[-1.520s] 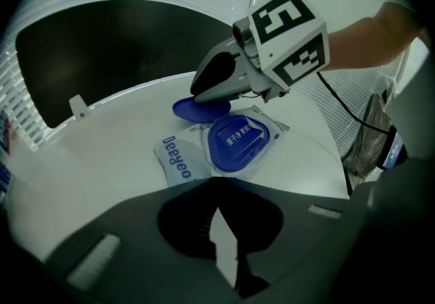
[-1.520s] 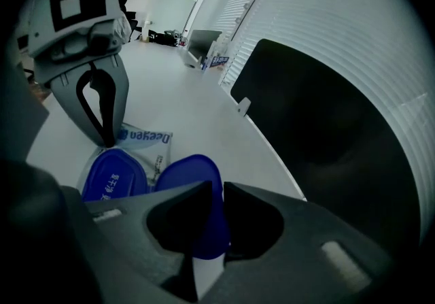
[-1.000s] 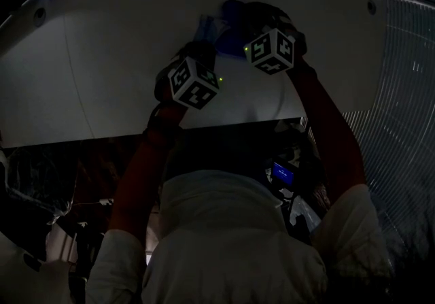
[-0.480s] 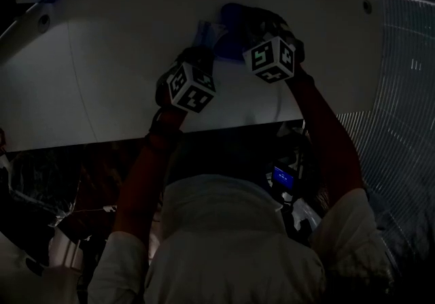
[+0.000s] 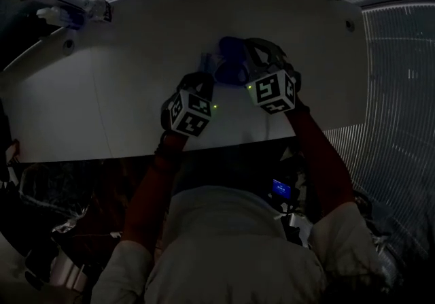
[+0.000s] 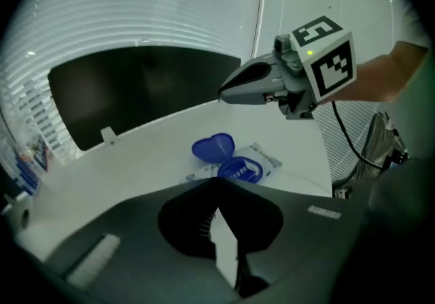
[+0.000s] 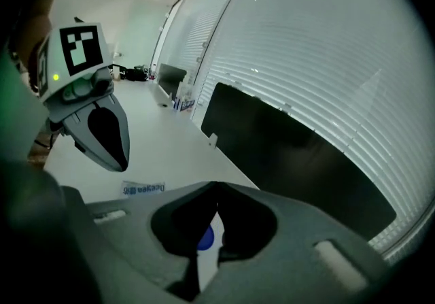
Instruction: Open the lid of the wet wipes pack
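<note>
Pack flat on white table, blue lid flipped open, left gripper near pack, jaws together, empty, right gripper just beside pack, jaws together, empty.

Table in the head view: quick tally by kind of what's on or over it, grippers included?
Wet wipes pack: 1, blue lid flipped open
Grippers: 2, left gripper and right gripper, both empty
Dark panel at the far edge: 1
Total: 4, leaving out dim clutter at the far left corner
</note>
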Demonstrator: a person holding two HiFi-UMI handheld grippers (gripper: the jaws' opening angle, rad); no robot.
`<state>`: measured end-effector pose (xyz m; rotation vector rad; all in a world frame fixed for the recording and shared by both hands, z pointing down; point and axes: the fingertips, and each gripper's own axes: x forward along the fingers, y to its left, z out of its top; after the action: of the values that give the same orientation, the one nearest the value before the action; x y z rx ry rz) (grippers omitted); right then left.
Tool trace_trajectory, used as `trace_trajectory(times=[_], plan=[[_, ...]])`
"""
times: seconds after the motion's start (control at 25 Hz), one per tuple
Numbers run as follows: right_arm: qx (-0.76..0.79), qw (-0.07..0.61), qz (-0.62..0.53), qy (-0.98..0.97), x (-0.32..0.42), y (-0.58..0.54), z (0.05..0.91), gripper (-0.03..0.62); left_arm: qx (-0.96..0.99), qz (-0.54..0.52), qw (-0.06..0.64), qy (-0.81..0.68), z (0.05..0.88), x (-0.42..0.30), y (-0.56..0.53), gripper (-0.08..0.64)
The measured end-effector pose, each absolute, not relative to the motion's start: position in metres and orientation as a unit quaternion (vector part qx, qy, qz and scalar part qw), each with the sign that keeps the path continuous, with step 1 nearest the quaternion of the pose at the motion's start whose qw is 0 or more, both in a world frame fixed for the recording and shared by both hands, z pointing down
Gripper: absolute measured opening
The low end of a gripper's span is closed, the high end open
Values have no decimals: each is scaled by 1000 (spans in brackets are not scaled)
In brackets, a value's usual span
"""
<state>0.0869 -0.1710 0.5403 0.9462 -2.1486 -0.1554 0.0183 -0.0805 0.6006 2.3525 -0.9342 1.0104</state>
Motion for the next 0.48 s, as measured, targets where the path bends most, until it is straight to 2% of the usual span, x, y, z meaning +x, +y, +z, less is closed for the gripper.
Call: trace_trajectory(times=[0.48], plan=[[391, 309, -84, -863, 56, -129, 432, 2, 877, 270, 146, -369, 477, 24, -89, 3]])
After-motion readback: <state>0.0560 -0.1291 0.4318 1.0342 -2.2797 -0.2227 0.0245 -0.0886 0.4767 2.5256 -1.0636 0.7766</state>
